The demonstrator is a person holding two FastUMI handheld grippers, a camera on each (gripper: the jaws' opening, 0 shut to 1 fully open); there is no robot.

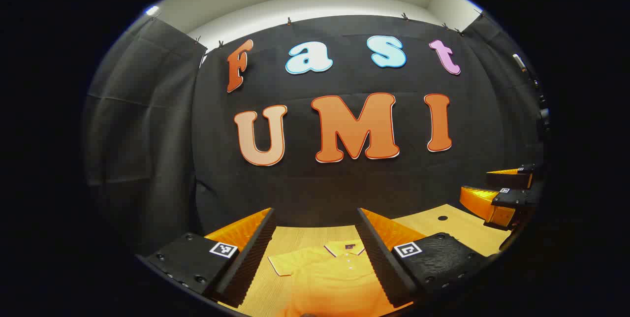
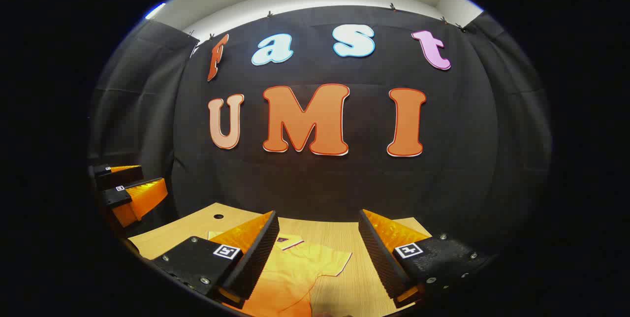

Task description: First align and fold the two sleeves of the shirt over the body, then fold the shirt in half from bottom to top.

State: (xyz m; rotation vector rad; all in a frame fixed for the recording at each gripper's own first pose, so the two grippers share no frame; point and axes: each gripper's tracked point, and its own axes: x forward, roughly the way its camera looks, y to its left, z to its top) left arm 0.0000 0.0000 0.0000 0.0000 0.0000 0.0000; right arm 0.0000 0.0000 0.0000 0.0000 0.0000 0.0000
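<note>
the shirt [image 1: 325, 272] lies flat on the wooden counter [image 1: 445, 226], collar toward the booth wall, sleeves spread out and not yet folded. it looks like thin, soft knit cloth: light, limp, likely to sag and wrinkle when lifted, so each sleeve is probably best pinched at its cuff edge and carried over the body.

the left hand-held gripper [image 1: 315, 243] hangs above the shirt with its fingers spread wide and nothing between them; the right hand-held gripper [image 2: 315, 243] is likewise spread and empty.

the left gripper view shows the collar at 12 o'clock of the shirt and the sleeve at 9 o'clock. the right gripper view shows the other sleeve [image 2: 334, 262], at 3 o'clock, with bare counter beyond it.
</note>
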